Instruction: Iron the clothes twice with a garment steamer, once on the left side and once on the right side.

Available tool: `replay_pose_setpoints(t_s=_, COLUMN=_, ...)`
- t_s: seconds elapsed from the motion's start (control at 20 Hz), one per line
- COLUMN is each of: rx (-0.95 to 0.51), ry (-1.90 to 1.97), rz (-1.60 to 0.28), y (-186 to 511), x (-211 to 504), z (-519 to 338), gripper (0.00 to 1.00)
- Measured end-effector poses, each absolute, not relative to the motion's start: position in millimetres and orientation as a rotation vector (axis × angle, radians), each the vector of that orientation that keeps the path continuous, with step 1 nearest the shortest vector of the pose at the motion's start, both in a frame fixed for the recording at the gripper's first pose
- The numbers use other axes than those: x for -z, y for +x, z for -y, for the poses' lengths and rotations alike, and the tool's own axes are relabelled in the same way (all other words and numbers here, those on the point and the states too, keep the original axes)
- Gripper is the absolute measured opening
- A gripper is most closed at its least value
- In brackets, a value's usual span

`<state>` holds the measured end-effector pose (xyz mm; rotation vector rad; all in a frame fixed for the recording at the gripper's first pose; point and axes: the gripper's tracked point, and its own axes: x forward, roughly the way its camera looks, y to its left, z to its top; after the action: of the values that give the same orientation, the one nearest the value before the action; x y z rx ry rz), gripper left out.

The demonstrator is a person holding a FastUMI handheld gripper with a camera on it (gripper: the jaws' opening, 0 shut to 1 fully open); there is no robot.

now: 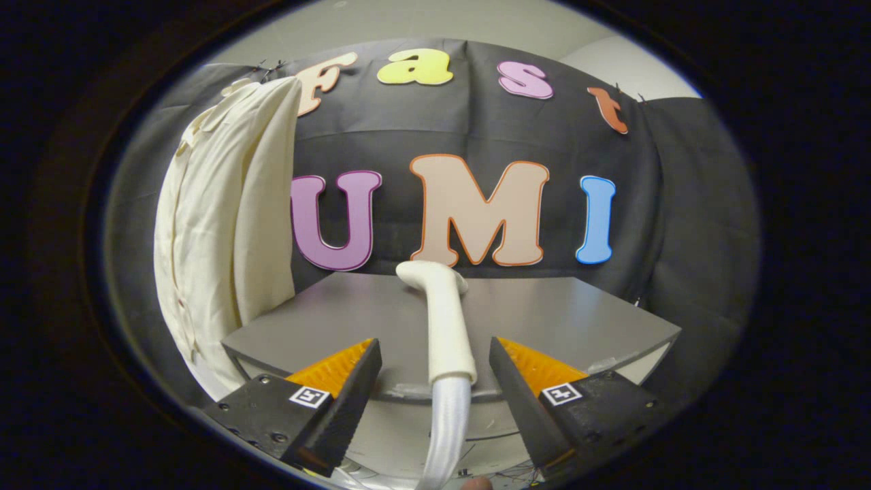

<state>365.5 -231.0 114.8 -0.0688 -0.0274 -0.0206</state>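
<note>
Tongs (435,354) spread wide, with the steamer handle (446,320) standing in the gap between them.

Both fingers are held well apart and neither one touches the white handle, which rises upright between them, a little nearer the right finger's side of the middle than flush against either. Its bent head tips over at the top, just beyond the fingertips, above the grey counter (578,320). Below the handle a pale ribbed hose (446,422) runs down between the fingers toward whoever is holding the tool. The counter lies ahead of the fingers, its near edge just past their tips. A cream garment (218,224) hangs against the dark cloth wall off to the left, beyond the left finger and beside the counter's left corner, well apart from the handle.
</note>
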Motion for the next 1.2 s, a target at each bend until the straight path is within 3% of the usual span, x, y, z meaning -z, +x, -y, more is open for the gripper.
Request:
replay_pose_setpoints(t_s=0.05, rx=0.022, ry=-0.075, rz=0.016, y=374, x=-115, z=231, gripper=0.97)
replay_pose_setpoints(t_s=0.25, rx=0.02, ry=-0.083, rz=-0.031, y=407, x=-120, z=235, gripper=0.71)
replay_pose_setpoints(t_s=0.35, rx=0.008, ry=-0.088, rz=-0.096, y=423, x=-113, z=235, gripper=0.67)
replay_pose_setpoints(t_s=0.6, rx=-0.015, ry=-0.024, rz=-0.183, y=433, x=-108, z=239, gripper=0.42)
replay_pose_setpoints(t_s=1.2, rx=-0.037, ry=0.036, rz=-0.19, y=431, x=-106, z=239, gripper=0.4)
